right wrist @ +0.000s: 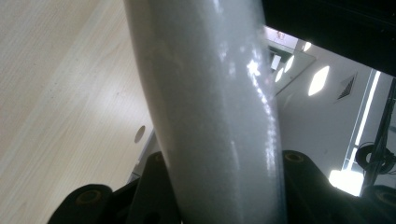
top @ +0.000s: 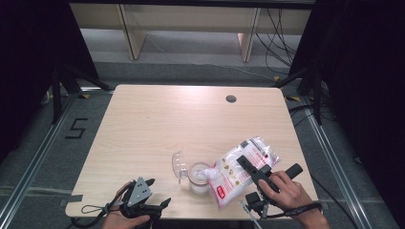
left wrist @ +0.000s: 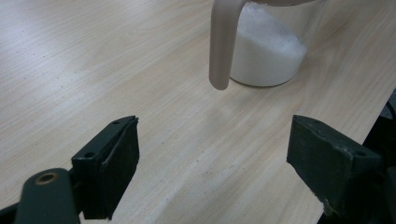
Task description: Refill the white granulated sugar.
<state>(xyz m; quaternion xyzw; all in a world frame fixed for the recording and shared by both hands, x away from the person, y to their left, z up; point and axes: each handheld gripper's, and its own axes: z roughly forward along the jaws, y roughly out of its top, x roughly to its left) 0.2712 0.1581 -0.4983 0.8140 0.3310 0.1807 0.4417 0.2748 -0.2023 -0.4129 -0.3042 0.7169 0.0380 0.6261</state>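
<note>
High view: the right gripper (top: 252, 168) clamps the bag (top: 239, 169), tilted with its mouth over the jar (top: 198, 177) near the table (top: 157, 119) front edge. Left gripper (left wrist: 212, 163) gapes wide, empty, just before the jar.

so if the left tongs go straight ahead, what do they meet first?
Probably the jar's beige handle, just left of their centre line, then the jar of white powder. Bare table lies before it; depth is unclear.

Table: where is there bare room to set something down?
The table is bare across its far half up to the hole, and down its left side. The near right is crowded: jar, lid, bag, right gripper.
</note>
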